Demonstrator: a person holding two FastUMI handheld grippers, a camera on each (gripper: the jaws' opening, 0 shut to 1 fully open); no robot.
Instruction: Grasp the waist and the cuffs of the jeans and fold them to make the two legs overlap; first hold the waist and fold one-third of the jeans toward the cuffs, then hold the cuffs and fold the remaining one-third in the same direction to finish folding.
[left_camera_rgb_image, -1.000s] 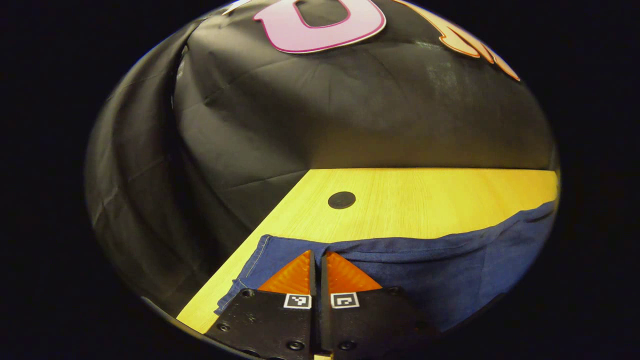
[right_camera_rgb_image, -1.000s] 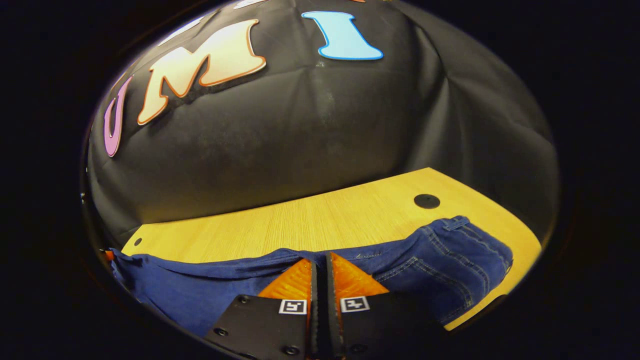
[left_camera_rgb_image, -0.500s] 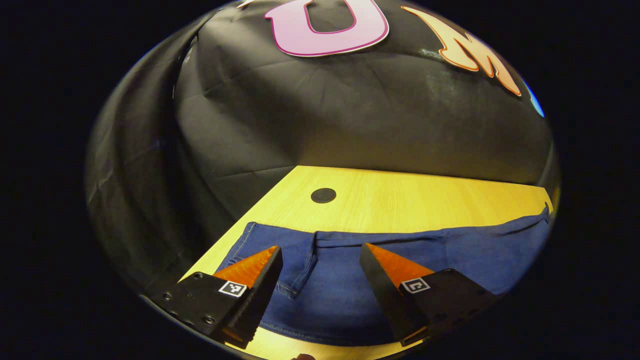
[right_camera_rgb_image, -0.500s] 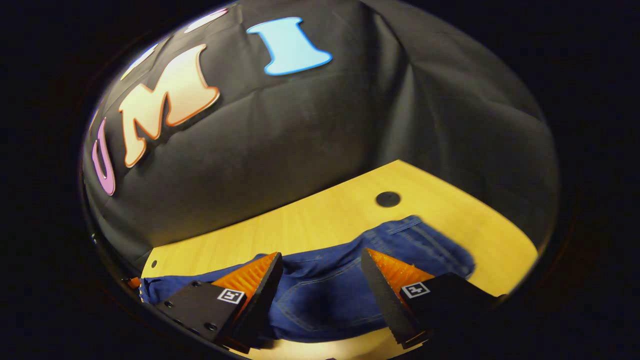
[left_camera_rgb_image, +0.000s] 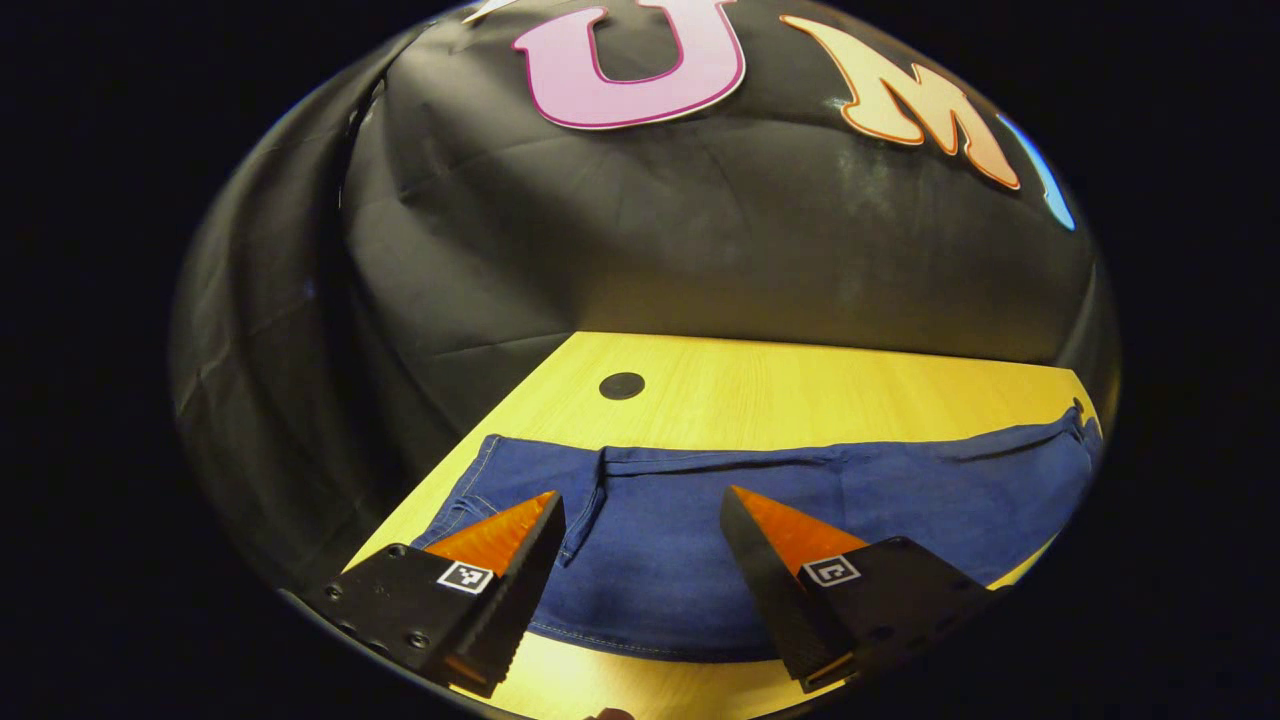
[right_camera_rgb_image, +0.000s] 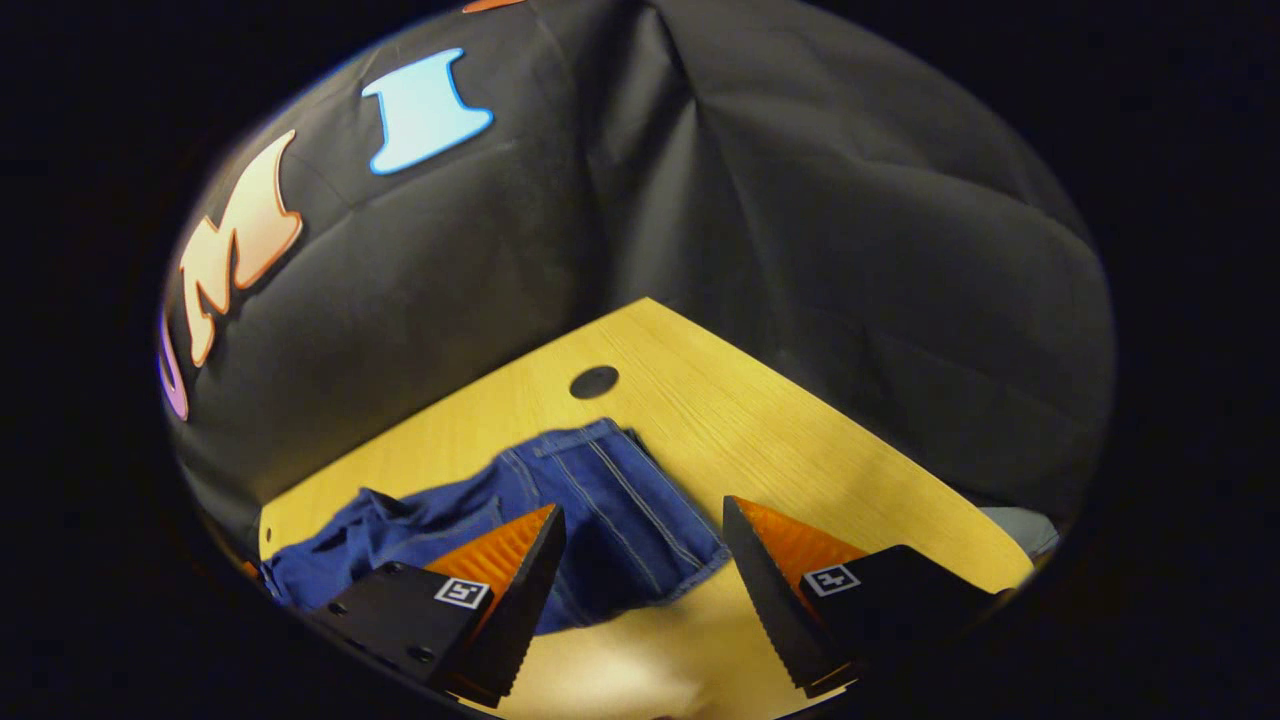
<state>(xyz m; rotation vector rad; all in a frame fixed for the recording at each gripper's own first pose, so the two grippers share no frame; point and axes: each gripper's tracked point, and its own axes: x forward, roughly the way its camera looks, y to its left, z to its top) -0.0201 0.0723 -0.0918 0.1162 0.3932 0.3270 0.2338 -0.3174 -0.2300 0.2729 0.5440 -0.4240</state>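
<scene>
Left gripper (left_camera_rgb_image: 640, 505) and right gripper (right_camera_rgb_image: 642, 515) both had jaws spread wide, holding nothing; the jeans (left_camera_rgb_image: 780, 500) lay flat on the table (left_camera_rgb_image: 800, 385), across each frame's lower half

Blue jeans (left_camera_rgb_image: 760, 500) flat on the table; legs overlapped lengthwise.

Recording booth, black cloth wall (left_camera_rgb_image: 700, 250), wooden table (left_camera_rgb_image: 800, 385)
</scene>
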